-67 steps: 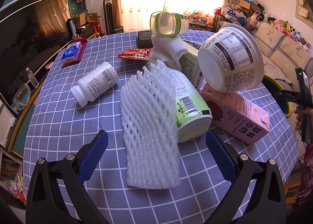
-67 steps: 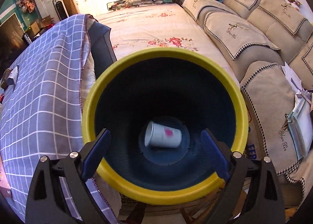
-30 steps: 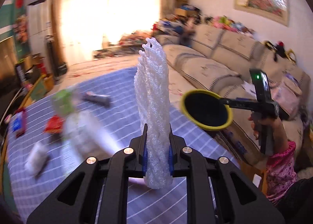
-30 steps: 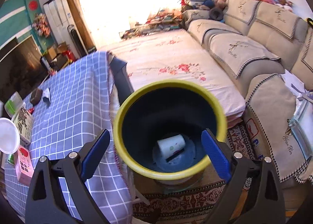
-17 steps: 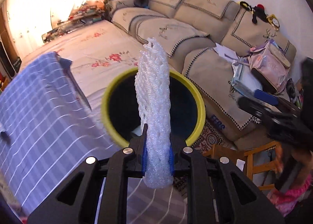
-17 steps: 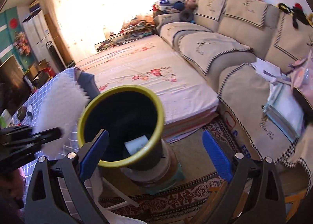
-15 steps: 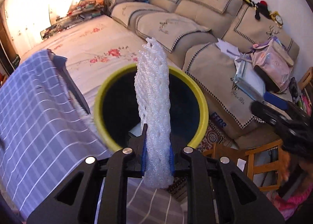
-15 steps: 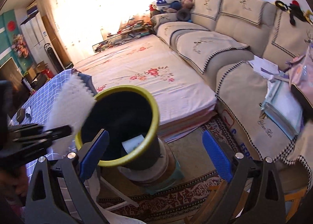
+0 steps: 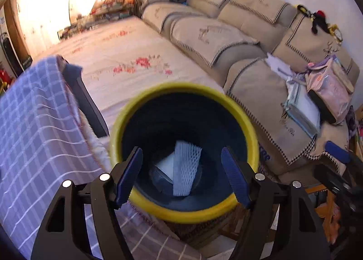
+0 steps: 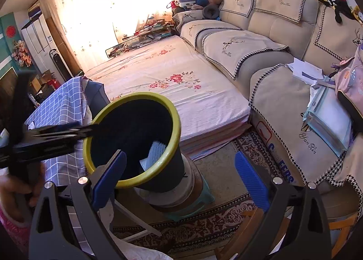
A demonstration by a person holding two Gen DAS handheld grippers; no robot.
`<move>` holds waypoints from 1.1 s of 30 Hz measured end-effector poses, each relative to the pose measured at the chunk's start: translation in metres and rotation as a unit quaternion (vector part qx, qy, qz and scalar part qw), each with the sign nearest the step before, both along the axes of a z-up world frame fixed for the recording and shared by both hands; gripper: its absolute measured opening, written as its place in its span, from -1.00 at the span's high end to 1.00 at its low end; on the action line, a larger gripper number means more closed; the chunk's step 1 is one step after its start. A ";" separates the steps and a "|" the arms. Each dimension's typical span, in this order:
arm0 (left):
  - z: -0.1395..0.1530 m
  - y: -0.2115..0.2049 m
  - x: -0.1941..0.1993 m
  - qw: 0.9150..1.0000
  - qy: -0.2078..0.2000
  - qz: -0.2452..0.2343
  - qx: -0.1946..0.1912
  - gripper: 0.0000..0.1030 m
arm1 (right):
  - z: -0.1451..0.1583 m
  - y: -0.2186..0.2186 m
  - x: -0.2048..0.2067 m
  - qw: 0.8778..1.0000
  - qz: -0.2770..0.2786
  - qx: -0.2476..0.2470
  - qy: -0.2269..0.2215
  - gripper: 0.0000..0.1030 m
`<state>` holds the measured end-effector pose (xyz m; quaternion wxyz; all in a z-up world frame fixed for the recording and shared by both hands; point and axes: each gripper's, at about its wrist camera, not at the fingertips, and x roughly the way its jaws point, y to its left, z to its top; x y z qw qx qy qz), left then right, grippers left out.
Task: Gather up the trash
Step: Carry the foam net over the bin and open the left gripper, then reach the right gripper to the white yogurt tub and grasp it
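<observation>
Above the yellow-rimmed bin (image 9: 247, 121), the left gripper (image 9: 181, 169) has just spread its jaws wide, empty; the white foam net (image 9: 185, 169) lies inside the bin; the right gripper (image 10: 179, 180) gapes empty nearby

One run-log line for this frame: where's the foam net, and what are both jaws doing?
foam net: inside yellow-rimmed bin, on white cup | left gripper: over bin, jaws just opened, empty | right gripper: open, empty
</observation>
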<state>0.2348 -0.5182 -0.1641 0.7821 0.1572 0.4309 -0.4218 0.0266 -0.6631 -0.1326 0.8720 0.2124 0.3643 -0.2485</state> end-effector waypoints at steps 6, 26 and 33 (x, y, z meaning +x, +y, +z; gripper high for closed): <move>0.081 0.093 -0.037 0.994 -0.069 0.007 -0.088 -0.69 | -0.004 0.017 0.014 1.000 0.022 0.005 0.008 -0.78; 0.120 0.479 0.040 0.908 -0.233 0.338 -0.083 -0.89 | 0.034 0.222 0.110 0.971 0.237 -0.041 0.008 -0.78; 0.061 0.519 0.091 0.884 -0.201 0.409 -0.102 -0.89 | 0.065 0.291 0.122 0.944 0.325 -0.048 -0.030 -0.78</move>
